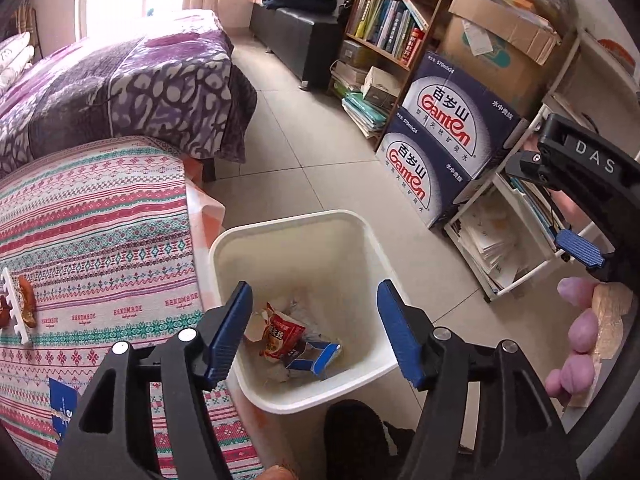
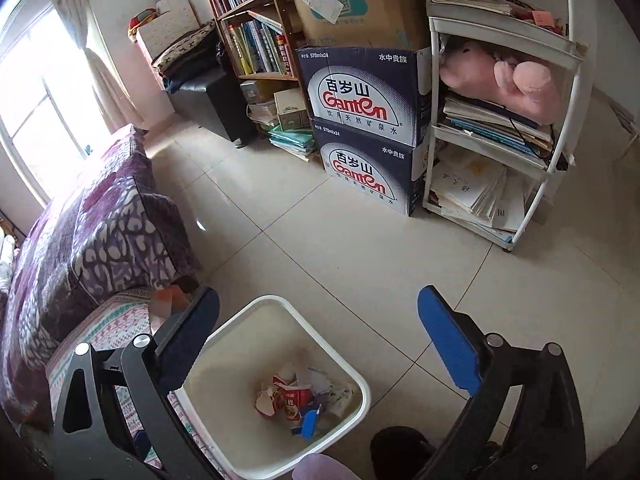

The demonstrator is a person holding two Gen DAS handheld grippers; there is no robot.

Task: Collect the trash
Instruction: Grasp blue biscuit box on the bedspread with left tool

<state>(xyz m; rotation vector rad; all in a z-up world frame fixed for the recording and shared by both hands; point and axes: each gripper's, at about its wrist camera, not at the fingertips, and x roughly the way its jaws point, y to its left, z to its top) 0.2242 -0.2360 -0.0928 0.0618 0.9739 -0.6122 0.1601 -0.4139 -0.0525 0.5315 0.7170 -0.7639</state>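
Bed fills ten o'clock, stacked water cartons two o'clock; bare floor tiles lie open between. Patterned surface touches the white bin at nine o'clock. Inside the bin lie crumpled wrappers. Left hand-held gripper and right hand-held gripper hover above, both wide and empty.

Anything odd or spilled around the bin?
No spill: wrappers lie inside the white bin. On the tablecloth, brown scraps and a torn blue packet remain uncollected.
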